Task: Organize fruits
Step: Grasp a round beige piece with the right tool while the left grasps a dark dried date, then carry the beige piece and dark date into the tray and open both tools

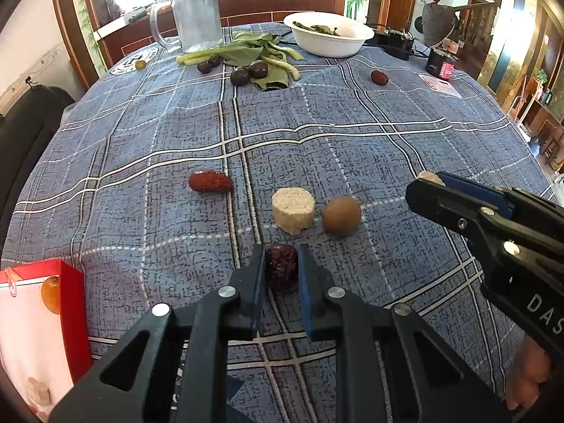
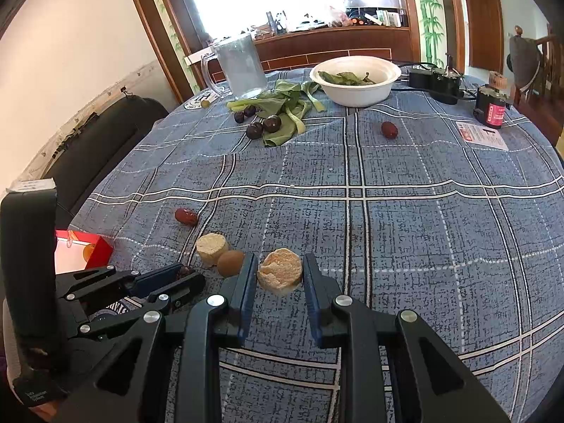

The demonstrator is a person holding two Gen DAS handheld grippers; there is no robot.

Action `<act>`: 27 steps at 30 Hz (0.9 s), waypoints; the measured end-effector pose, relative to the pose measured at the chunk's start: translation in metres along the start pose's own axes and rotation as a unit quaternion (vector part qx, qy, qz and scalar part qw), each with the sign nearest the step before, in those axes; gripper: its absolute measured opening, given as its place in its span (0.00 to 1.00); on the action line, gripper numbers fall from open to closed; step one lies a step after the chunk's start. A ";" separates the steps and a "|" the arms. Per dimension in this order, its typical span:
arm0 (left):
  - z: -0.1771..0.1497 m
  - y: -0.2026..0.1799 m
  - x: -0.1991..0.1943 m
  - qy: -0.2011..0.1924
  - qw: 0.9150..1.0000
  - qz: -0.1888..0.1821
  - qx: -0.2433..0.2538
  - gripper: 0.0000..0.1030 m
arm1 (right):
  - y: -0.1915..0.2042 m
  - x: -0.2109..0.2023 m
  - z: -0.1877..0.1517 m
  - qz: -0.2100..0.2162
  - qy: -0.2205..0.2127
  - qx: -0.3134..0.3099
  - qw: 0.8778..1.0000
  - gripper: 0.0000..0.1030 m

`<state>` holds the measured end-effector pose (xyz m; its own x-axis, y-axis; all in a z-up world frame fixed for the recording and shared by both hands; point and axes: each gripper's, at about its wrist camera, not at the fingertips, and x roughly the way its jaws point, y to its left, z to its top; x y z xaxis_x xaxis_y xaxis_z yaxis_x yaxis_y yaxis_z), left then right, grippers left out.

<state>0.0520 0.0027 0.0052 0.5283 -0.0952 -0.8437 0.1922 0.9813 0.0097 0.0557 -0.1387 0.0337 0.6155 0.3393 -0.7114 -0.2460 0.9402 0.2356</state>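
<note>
on a bench [image 1: 352,112] draped in blue plaid cloth, the left hand-held gripper [image 1: 282,271] is clamped on a dark wrinkled date [image 1: 281,266] at the near edge, its blue pads pressed to the fruit's sides. the right hand-held gripper [image 2: 280,275] grips a pale crumbly puck [image 2: 280,275] between nearly closed jaws. just beyond the date sit a second puck [image 1: 293,209] and a brown round fruit [image 1: 342,215], close beside each other, with a red date [image 1: 210,181] further left. a red-and-white bag [image 1: 38,317] stands at the near left corner. across the bench, another red date [image 1: 379,77] lies alone, while dark plums [image 1: 248,73] rest against leafy greens [image 1: 253,53] near a white bowl [image 1: 328,38] holding leaves and a glass mug [image 1: 195,17].
</note>
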 end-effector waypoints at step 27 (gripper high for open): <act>-0.105 0.088 -0.151 -0.129 0.984 0.074 -0.101 0.19 | 0.086 -0.007 -0.030 0.065 0.053 -0.032 0.996 0.24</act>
<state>-0.0980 0.1210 0.0769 0.7359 0.0367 -0.6761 -0.0570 0.9983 -0.0078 0.0077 -0.0611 0.0388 0.4931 0.4496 -0.7448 -0.3671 0.8837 0.2904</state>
